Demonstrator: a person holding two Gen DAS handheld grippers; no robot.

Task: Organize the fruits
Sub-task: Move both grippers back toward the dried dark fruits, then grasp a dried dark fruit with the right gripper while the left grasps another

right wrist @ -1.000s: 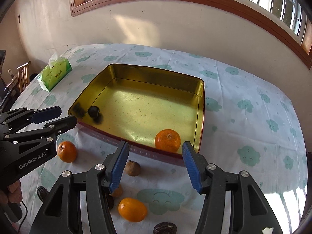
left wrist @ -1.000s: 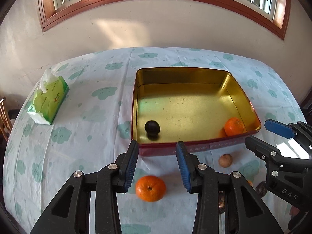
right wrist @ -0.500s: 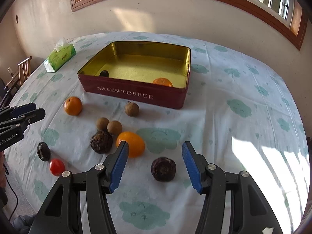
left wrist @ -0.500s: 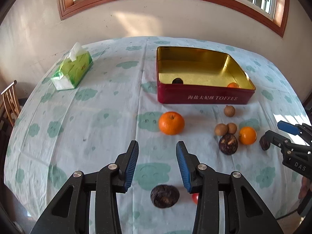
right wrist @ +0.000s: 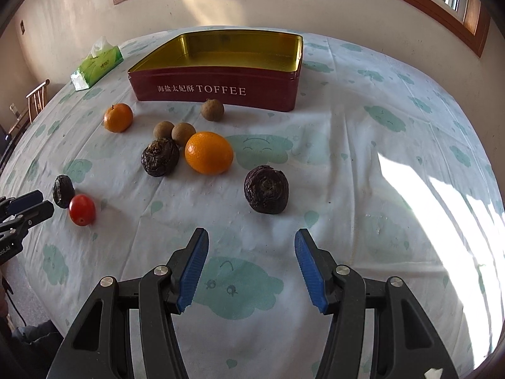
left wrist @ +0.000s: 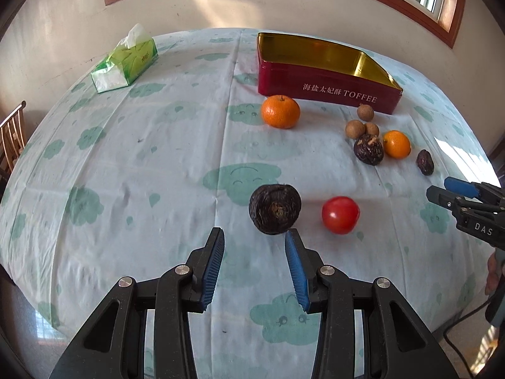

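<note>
Now both grippers hang over the near part of the table (right wrist: 363,164), each with its jaws parted and nothing between them. The left gripper (left wrist: 254,263) stands fairly narrow; just ahead of its fingertips lies a dark wrinkled fruit (left wrist: 274,209), with a red cherry tomato (left wrist: 340,214) just beside that fruit, off to the gripper's right. The right gripper (right wrist: 251,267) stands a little wider, and another dark wrinkled fruit (right wrist: 266,189) sits just ahead of it on the cloud-print cloth. Farther ahead of the right gripper lie an orange citrus (right wrist: 209,152), a third wrinkled dark fruit (right wrist: 160,157) and three small brown longans (right wrist: 183,133). Beyond them a mandarin (right wrist: 118,117) rests near the red toffee tin (right wrist: 214,90), whose gold inside is open to view. Far off to the left a green tissue pack (left wrist: 126,61) lies by the table's far edge.
</note>
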